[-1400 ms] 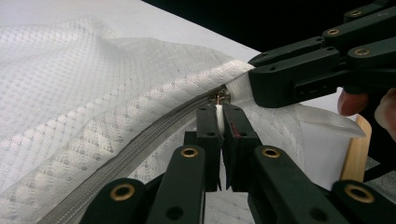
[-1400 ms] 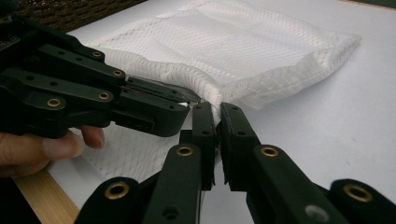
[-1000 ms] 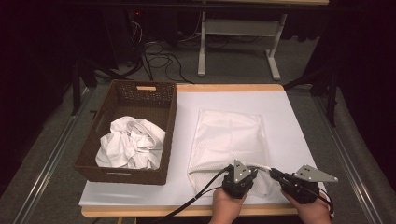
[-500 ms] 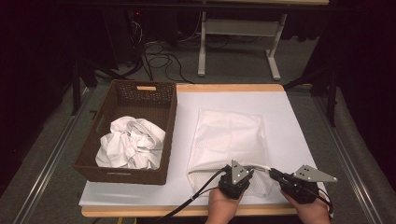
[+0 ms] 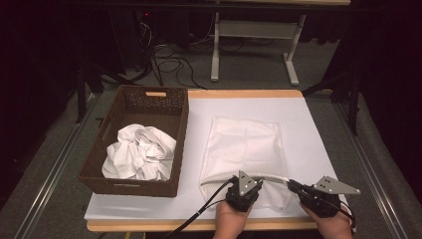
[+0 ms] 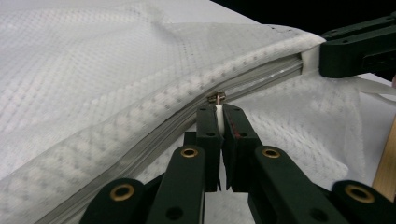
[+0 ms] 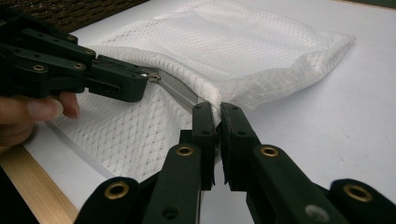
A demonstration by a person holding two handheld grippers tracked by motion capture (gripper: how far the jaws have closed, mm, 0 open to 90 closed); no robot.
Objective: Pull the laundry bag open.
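Observation:
A white mesh bag point(image 5: 246, 144) lies flat on the white table point(image 5: 318, 129), its zipper edge toward the person. My left gripper point(image 6: 218, 112) is shut on the small metal zipper pull point(image 6: 216, 98), about midway along the zipper; in the high view it sits at the bag's near edge point(image 5: 247, 177). My right gripper point(image 7: 217, 112) is shut on the bag's corner at the zipper's end and holds that corner a little off the table; from above it sits at the bag's near right corner point(image 5: 289, 183). The zipper stretches between the two grippers.
A brown woven basket point(image 5: 129, 99) stands at the left of the table with crumpled white cloth point(image 5: 142, 154) inside. The table's wooden front edge point(image 5: 199, 225) runs just under both hands. A metal stand point(image 5: 251, 30) and cables lie on the floor beyond.
My left gripper has edged slightly to the left along the zipper line with the pull in its jaws. The right gripper has stayed put.

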